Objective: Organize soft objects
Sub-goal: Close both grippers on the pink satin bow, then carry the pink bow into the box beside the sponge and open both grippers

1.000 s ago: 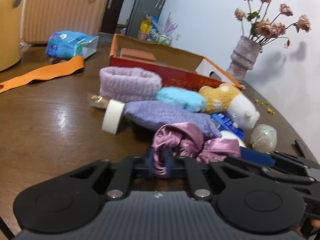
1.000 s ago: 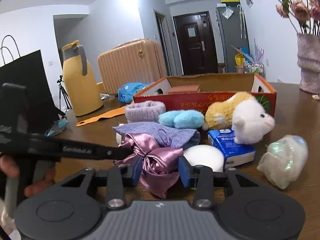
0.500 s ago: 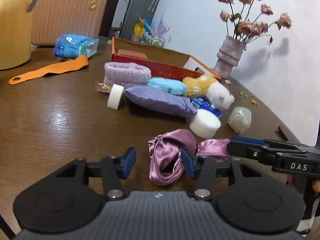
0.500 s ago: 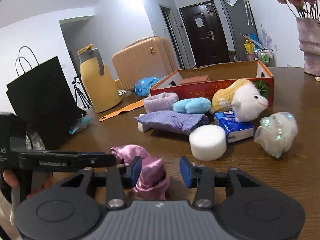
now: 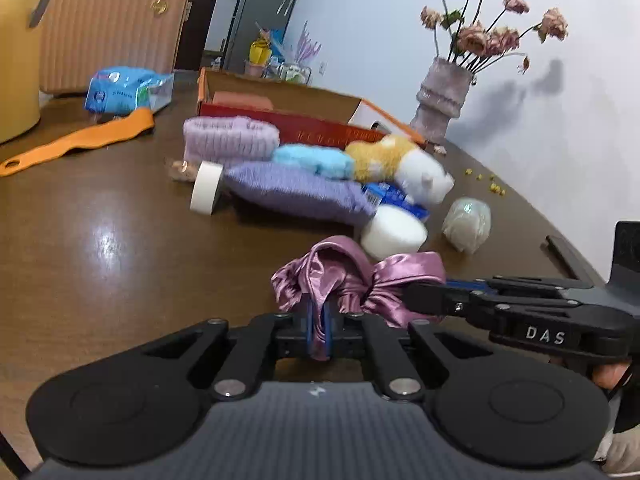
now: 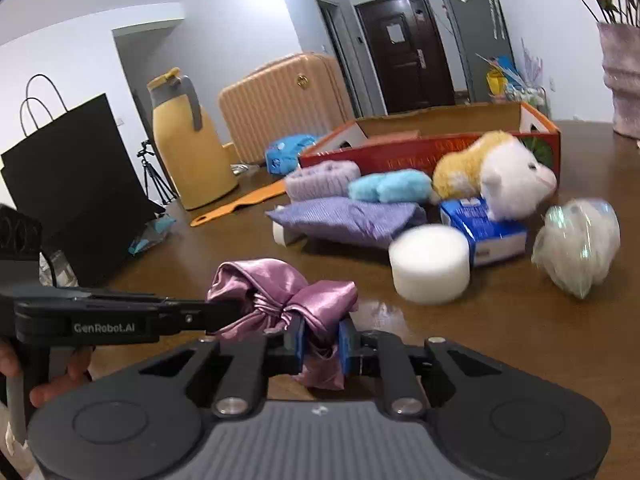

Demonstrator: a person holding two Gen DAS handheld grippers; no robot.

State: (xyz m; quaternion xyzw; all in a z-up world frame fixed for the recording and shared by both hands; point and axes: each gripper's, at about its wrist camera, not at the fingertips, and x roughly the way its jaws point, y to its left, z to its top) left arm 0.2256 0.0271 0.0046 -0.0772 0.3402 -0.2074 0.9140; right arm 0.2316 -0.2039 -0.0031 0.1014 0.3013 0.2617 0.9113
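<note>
We have the pink satin scrunchie (image 5: 352, 276) pinched from both sides on the bare brown table (image 5: 100, 248), well in front of the pile of soft things. Our left gripper (image 5: 319, 330) is fully together on a thin fold of the satin at its near edge, and our right gripper (image 6: 322, 344) is closing, its blue pads already pressing a thicker bunch of the fabric just below the knot. In the left wrist view the right gripper comes in from three o'clock; in the right wrist view the left one reaches in from nine o'clock. We judge the scrunchie to be very light, limp and slippery: the glossy cloth will slide between pads if we pull on a single layer, and it will not keep any shape we give it. The firmest hold looks to be the gathered knot at its centre, where the folds are thick, not the loose outer loops. At about twelve o'clock beyond it lie the white foam puck (image 6: 430, 264), the purple knit pouch (image 6: 344, 218), the blue fluffy piece (image 6: 390, 186), the plush toy (image 6: 496, 176) and the lilac headband (image 6: 320, 180), with the open red box (image 6: 424, 150) behind them, a likely place for it all.
</note>
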